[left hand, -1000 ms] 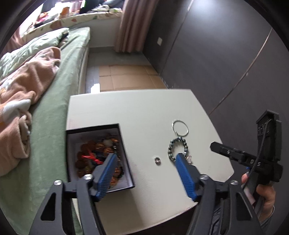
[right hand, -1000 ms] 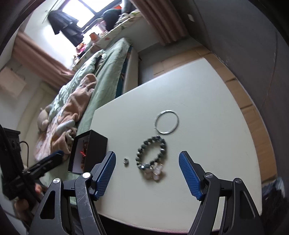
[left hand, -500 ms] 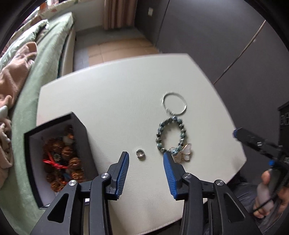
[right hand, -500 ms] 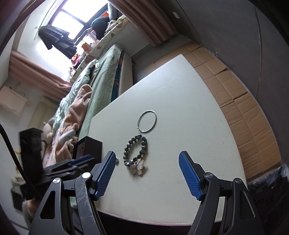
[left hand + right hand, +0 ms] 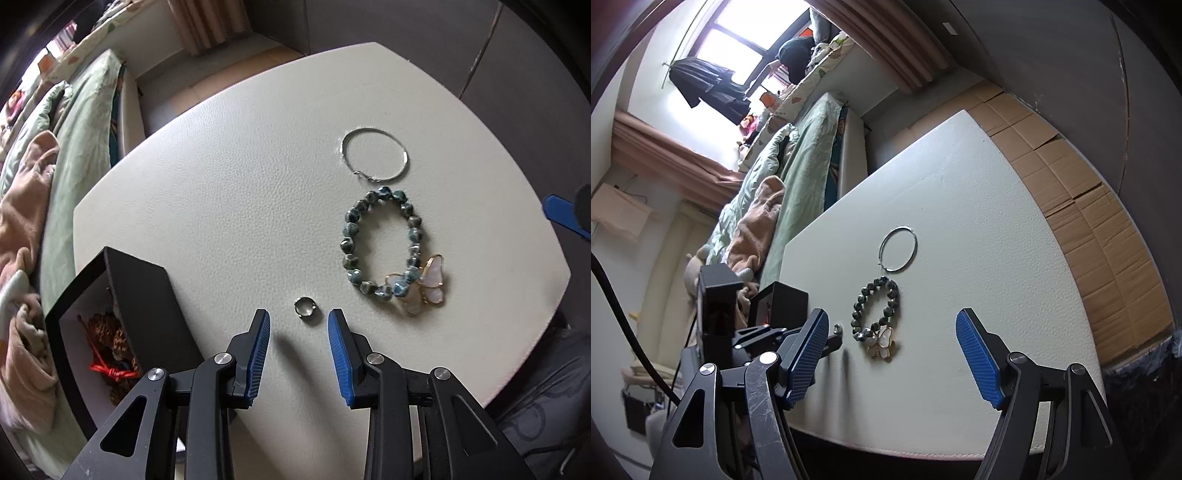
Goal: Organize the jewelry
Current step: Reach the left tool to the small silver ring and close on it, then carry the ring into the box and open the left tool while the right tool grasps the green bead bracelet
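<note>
The pale leather-textured table (image 5: 229, 177) ran past the frame beneath my tools. On its left edge sat the open black jewellery box (image 5: 122, 295), its brown beads and red cord half hidden behind its wall. My right gripper (image 5: 892, 339) hung wide apart, holding nothing. My left gripper (image 5: 297, 321) had just been closing, pads not yet touching the small silver ring (image 5: 305, 307) between its tips. Right of it lay the blue-green bead bracelet with butterfly charm (image 5: 384, 243), then the thin silver hoop (image 5: 375, 155).

Bed (image 5: 801, 173) beside sunlit window (image 5: 738, 44)
</note>
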Motion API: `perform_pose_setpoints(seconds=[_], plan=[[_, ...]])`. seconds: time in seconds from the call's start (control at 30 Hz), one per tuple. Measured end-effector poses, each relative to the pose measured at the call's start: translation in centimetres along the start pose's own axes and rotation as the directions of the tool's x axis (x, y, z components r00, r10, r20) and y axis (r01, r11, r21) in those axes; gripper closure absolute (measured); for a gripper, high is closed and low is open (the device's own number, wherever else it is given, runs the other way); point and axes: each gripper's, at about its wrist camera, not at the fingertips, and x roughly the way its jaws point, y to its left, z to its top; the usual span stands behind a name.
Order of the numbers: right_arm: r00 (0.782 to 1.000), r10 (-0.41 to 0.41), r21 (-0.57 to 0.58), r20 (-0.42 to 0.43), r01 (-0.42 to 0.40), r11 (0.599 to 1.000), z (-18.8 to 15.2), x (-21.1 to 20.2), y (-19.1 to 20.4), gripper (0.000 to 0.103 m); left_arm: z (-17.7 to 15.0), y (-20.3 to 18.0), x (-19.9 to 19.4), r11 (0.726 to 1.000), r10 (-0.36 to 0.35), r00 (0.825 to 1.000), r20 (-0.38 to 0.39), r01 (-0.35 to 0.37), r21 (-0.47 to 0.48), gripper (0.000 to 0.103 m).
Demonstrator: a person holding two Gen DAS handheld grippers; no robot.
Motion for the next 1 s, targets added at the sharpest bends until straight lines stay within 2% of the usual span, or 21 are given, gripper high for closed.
perform_pose_setpoints(seconds=[0.07, 0.2, 0.47, 0.53, 0.67, 0.87, 0.9, 0.97, 1.0], plan=[[1.000, 0.000, 0.005, -0.002, 0.000, 1.000, 0.0, 0.0, -0.2, 0.030, 0.5, 0.5, 0.1, 1.000, -0.003, 1.000, 0.017, 0.003, -0.017, 0.069], [1.000, -0.005, 0.014, -0.011, 0.005, 1.000, -0.1, 0.3, -0.4, 0.030, 1.3, 1.6, 0.4, 0.996, -0.050, 0.998, 0.024, 0.052, -0.071, 0.077], [1.000, -0.012, 0.009, -0.018, 0.013, 1.000, -0.2, 0.5, -0.3, 0.030, 1.2, 1.7, 0.4, 0.995, -0.046, 0.998, 0.034, 0.049, -0.085, 0.085], [1.000, -0.013, 0.009, -0.020, 0.013, 1.000, -0.2, 0.6, -0.4, 0.030, 1.0, 1.5, 0.3, 0.995, -0.047, 0.998, 0.033, 0.050, -0.090, 0.090], [0.999, -0.021, 0.003, -0.030, 0.021, 1.000, -0.3, 0.9, -0.2, 0.030, 0.9, 2.1, 0.4, 0.991, -0.066, 0.997, 0.033, 0.069, -0.113, 0.090], [0.998, -0.033, -0.018, -0.054, 0.033, 0.999, -0.2, 2.0, 0.5, 0.030, 0.6, 3.5, -1.1, 0.982, -0.096, 0.992, 0.082, 0.108, -0.156, 0.090], [0.998, -0.039, -0.025, -0.055, 0.038, 0.999, -0.2, 2.2, 0.7, 0.032, 0.5, 3.8, -1.6, 0.979, -0.103, 0.990, 0.094, 0.117, -0.164, 0.090], [0.997, -0.048, -0.038, -0.066, 0.046, 0.998, -0.1, 2.9, 1.3, 0.043, 0.5, 4.2, -2.4, 0.975, -0.112, 0.987, 0.114, 0.131, -0.178, 0.090], [0.996, -0.053, -0.042, -0.073, 0.051, 0.998, 0.0, 3.2, 1.5, 0.044, 0.5, 4.4, -2.9, 0.974, -0.112, 0.986, 0.126, 0.134, -0.181, 0.090]])
